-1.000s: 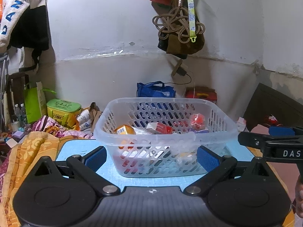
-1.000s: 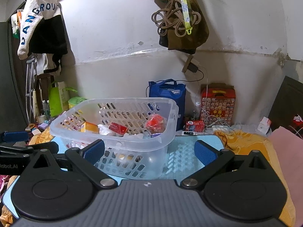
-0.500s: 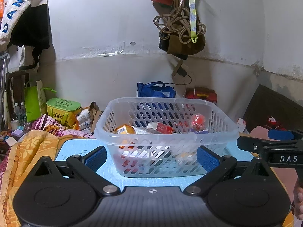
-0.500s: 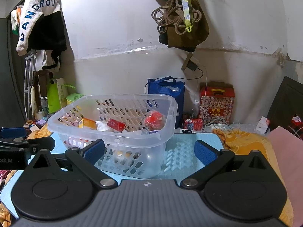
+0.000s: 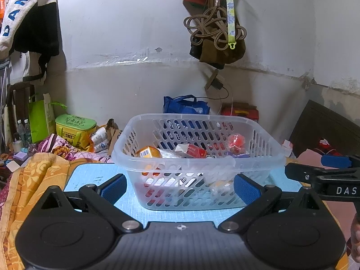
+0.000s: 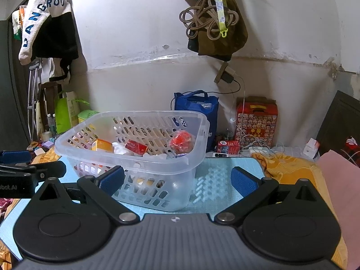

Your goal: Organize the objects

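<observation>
Drifted slightly; clear slotted plastic basket [image 5: 195, 157] unmoved. Left gripper [image 5: 180, 186], right gripper [image 6: 177, 181]: spread wide, empty. Light, flexible; take by rim.

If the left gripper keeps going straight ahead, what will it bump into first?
Most likely the clear plastic basket: its near wall sits squarely between the open left gripper fingers, close ahead on the blue mat.
</observation>
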A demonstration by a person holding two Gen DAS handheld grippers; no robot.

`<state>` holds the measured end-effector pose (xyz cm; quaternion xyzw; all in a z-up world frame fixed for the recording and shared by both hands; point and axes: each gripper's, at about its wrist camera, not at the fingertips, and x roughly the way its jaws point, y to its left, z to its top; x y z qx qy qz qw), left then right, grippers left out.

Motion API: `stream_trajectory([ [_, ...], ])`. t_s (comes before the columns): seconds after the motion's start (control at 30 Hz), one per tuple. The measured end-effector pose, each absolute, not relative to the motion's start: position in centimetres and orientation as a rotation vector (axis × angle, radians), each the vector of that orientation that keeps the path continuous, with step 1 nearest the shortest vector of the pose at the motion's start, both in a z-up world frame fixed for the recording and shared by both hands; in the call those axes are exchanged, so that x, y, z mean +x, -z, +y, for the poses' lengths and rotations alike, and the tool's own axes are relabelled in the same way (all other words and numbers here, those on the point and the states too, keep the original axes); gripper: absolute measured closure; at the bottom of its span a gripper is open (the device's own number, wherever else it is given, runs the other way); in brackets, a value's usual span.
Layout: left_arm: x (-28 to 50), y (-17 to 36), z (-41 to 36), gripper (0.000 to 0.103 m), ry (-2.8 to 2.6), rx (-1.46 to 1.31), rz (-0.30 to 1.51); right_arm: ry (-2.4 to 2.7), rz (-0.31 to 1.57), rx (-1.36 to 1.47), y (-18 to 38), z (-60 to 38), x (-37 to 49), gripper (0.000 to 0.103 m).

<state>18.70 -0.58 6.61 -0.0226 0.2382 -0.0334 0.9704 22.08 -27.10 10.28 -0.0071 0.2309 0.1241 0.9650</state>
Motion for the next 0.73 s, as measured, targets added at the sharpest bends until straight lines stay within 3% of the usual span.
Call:
stream_trajectory([
  [0.73, 22.7, -5.6, -0.2, 0.001, 0.039, -0.096, 0.515, -0.241, 0.487, -0.017, -9.4, -28.1, 23.1, 0.0],
])
